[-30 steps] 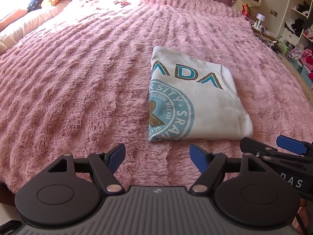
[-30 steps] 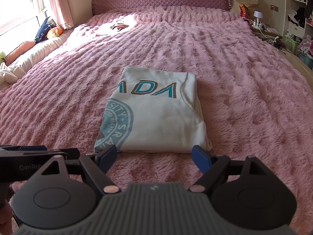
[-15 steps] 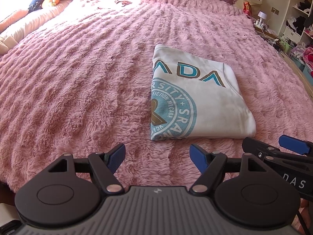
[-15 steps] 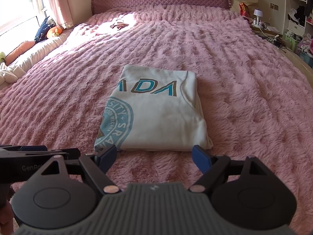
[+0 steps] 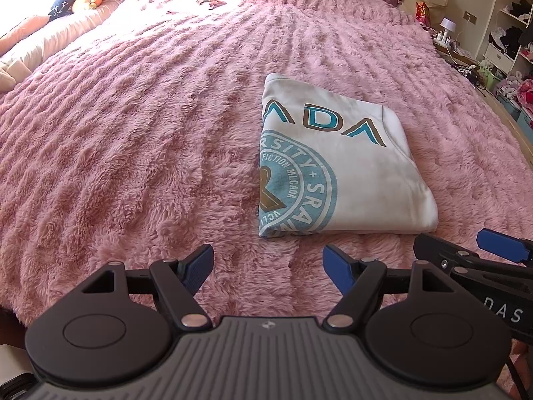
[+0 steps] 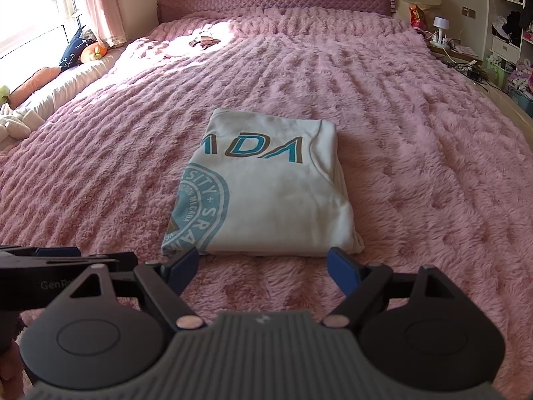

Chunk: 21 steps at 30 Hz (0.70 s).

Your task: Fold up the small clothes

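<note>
The left gripper (image 5: 268, 261) hangs with its blue-padded fingers spread wide and nothing between them, low over the pink plush bedspread (image 5: 133, 140), short of the near edge of the folded white T-shirt (image 5: 336, 170); the right gripper (image 6: 263, 263) is likewise spread and empty, its tips just at that near edge. The T-shirt lies flat on the bedspread as a compact rectangle, teal lettering and a round crest facing up, stacked layers showing along its right side (image 6: 343, 196). Judging by how tidy the packet looks, the folding is nearly or fully done, and the step in hand is either one last fold in half or simply letting it be. If another fold is wanted, it is best done with both grippers working together: each should come in low at a near corner, slide one finger under all the layers and not just the top one, close firmly, then lift and carry the near edge over to meet the far edge in one even motion. Uneven lifting would skew the packet, and the deep pile of the bedspread could snag a finger or get pinched along with the cloth. Releasing only once the edges line up keeps the stack square.
</note>
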Tool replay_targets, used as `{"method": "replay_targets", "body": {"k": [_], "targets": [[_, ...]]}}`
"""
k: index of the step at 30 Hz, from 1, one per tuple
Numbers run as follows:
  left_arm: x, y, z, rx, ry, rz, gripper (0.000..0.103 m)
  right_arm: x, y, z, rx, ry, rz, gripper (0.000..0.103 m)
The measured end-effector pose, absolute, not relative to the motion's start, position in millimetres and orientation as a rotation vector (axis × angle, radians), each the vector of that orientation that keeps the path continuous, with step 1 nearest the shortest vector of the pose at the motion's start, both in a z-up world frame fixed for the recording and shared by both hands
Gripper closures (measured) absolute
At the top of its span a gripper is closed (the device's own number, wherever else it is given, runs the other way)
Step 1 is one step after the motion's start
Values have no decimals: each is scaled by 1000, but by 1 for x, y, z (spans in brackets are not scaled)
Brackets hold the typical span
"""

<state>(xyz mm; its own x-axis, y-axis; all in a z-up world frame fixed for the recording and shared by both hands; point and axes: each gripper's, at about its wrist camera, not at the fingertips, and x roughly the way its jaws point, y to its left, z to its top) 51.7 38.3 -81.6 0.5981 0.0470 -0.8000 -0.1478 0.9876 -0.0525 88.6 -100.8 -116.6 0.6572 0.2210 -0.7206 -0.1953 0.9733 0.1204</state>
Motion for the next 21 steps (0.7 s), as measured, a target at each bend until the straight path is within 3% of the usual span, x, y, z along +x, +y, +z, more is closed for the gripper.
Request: {"method": "replay_targets", "body": {"k": [21], "targets": [[52,32,-83,-61,905,110,17,88,-102,-115,35,821,239,23]]}}
